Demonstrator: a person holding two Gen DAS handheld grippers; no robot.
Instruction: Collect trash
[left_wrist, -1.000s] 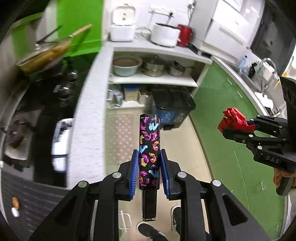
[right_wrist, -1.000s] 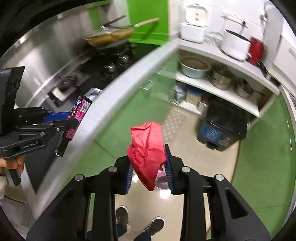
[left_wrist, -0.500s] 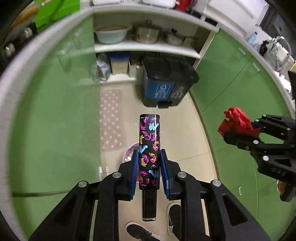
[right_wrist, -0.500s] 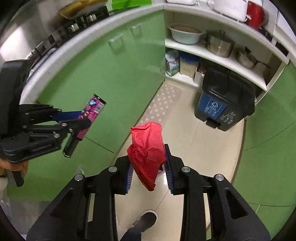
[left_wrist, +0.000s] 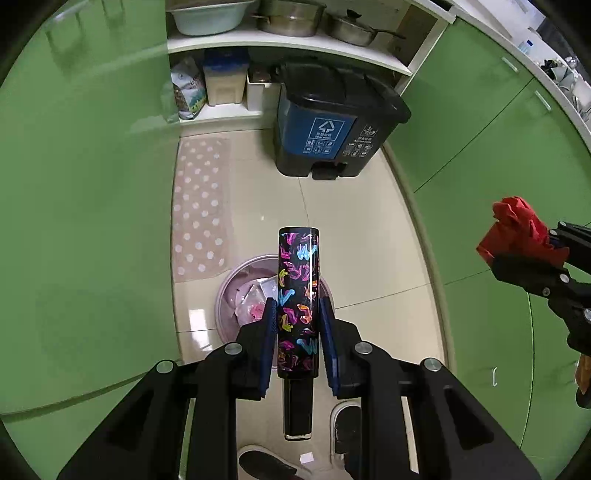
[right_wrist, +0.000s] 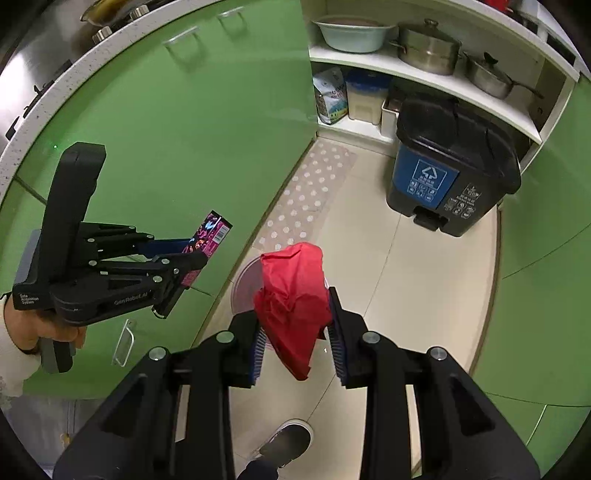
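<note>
Both hand-held grippers grasp trash: left (left_wrist: 297, 328) the patterned box (left_wrist: 298, 295), right (right_wrist: 297, 332) red wrapper (right_wrist: 291, 299); only the right view shows its barcode.

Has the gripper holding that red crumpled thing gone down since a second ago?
Yes. The right gripper with the red wrapper has dropped: the stove counter now sits high, the floor basin close below.

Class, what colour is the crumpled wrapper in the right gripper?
Red wrapper; clearest in the right wrist view.

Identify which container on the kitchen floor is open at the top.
The pink basin, lidless, with scraps inside. The blue-fronted pedal bin has its black lid down.
</note>
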